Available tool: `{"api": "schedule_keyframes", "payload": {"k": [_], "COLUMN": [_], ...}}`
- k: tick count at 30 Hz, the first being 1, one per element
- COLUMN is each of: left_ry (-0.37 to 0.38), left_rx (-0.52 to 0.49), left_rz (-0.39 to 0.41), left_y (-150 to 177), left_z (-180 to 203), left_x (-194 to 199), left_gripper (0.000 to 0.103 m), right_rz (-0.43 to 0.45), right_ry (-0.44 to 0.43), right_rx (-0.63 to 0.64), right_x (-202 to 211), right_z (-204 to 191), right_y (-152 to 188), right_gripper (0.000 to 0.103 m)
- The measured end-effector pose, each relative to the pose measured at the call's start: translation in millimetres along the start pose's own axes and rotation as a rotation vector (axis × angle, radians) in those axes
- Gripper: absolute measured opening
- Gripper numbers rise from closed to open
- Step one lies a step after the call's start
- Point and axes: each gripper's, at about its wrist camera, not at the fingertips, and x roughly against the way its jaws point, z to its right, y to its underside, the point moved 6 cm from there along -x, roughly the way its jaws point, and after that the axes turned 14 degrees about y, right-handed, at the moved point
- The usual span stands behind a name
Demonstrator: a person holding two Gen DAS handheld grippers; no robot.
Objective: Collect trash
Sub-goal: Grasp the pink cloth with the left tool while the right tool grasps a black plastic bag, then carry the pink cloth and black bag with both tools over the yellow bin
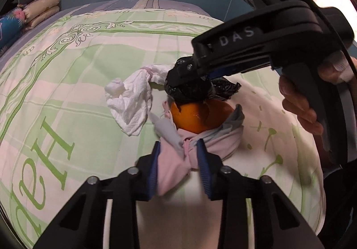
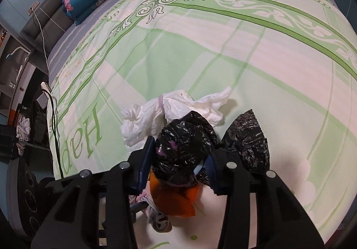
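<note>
Pinching pink bag, left fingers; right fingers clamped around black wad, open bedspread beyond

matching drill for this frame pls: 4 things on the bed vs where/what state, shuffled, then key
1. black plastic bag
2. pink cloth
3. white tissue
4. orange peel

A. loose on the bedspread, in no gripper
B. between the right gripper fingers
C. under the black bag, beside the pink cloth
D. between the left gripper fingers

Pairs: 1-B, 2-D, 3-A, 4-C
</note>
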Motion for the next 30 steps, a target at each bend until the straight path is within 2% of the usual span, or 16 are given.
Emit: {"api": "schedule_keyframes", "payload": {"k": [2, 7, 13, 20, 24, 30], "left_ry": [-0.003, 0.008, 0.036, 0.064, 0.070, 0.075], "left_rx": [-0.013, -0.031, -0.067, -0.116, -0.164, -0.204], "left_rz": [-0.003, -0.012, -0.032, -0.035, -0.014, 0.067], "left_y": [0, 0, 4, 9, 8, -6], "left_z": [4, 8, 22, 42, 57, 83], "left_x": [2, 8, 16, 36, 57, 97], "left_gripper": [0.022, 0.014, 0.011, 0.010, 0.010, 0.010], "right_rz": [0.001, 0.018, 0.024, 0.079, 0.133, 0.224], "right_ry": [0.009, 0.018, 0.011, 0.019, 0.005, -0.012], "right_rx": [-0.013, -0.020, -0.029, -0.062, -0.081, -0.112], "right_x": [1, 8, 16, 42, 71, 118], "right_z": [3, 9, 15, 29, 37, 50], "right_y": [0, 1, 8, 12, 12, 18], "right_gripper": [0.032, 0.026, 0.026, 0.025, 0.025, 0.025]}}
